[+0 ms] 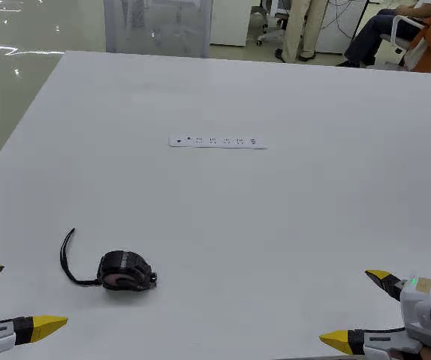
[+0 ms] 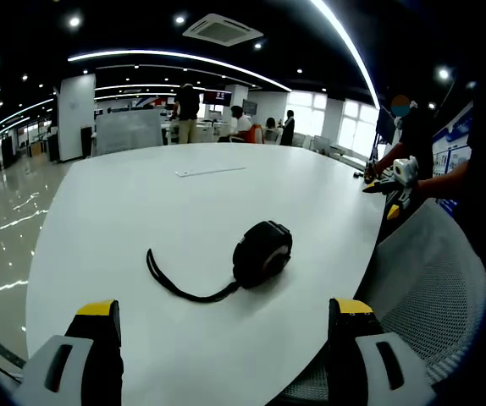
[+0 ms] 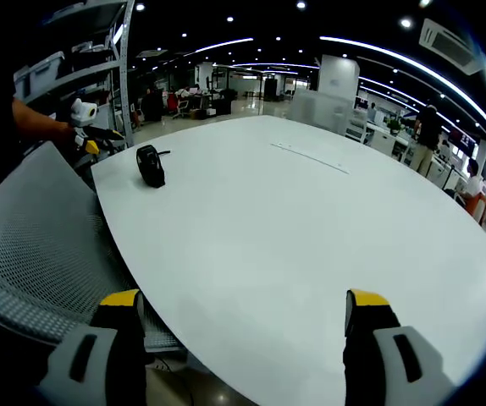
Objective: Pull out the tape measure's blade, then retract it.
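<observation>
A black tape measure with a black wrist strap lies on the white table near the front left, its blade fully inside. My left gripper is open just left of and nearer than it, yellow tips apart; in the left gripper view the tape measure sits ahead between the open jaws of the left gripper. My right gripper stands open at the front right edge, far from the tape measure. Nothing lies between the tips of the right gripper.
A white power strip lies flat in the middle of the table. A grey mesh chair is close by the table's near edge. Seated and standing people are beyond the far right corner.
</observation>
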